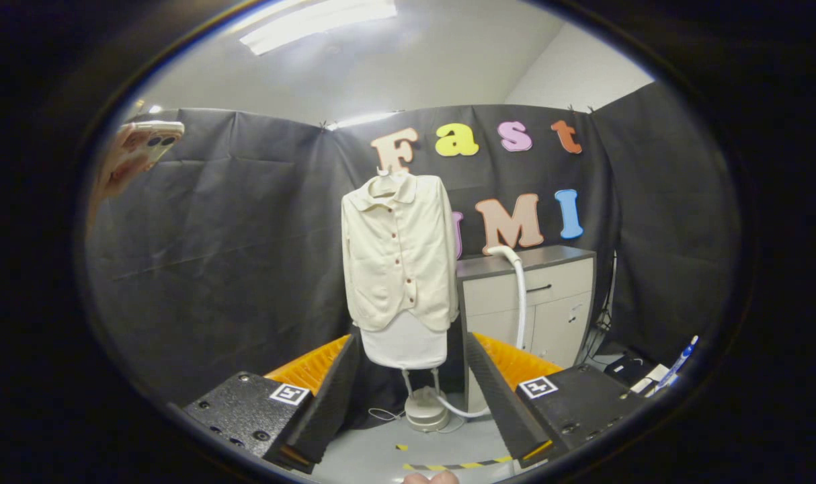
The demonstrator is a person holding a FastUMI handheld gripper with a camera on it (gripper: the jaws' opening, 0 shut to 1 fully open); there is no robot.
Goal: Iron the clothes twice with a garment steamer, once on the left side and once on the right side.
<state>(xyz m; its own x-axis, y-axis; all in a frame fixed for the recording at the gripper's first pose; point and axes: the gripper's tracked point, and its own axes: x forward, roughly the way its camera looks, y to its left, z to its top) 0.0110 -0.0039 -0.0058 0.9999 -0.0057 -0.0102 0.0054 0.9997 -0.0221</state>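
Note:
A cream button-up jacket [398,252] hangs on a hanger over a white ironing pad [404,346], well beyond my fingers. Under it the garment steamer's round base [427,410] stands on the floor. Its white hose [519,296] rises to the right of the jacket and curves onto the top of a cabinet; the steamer head is hidden from me. My gripper [411,393] is open, its two black ribbed fingers [334,390] spread wide with nothing between them, framing the jacket's lower edge and the steamer base.
A grey cabinet [536,296] stands right of the jacket. A hand holds a phone [142,148] at the upper left. A blue pen and small items [653,380] lie at the lower right. Yellow-black tape [458,465] marks the floor in front.

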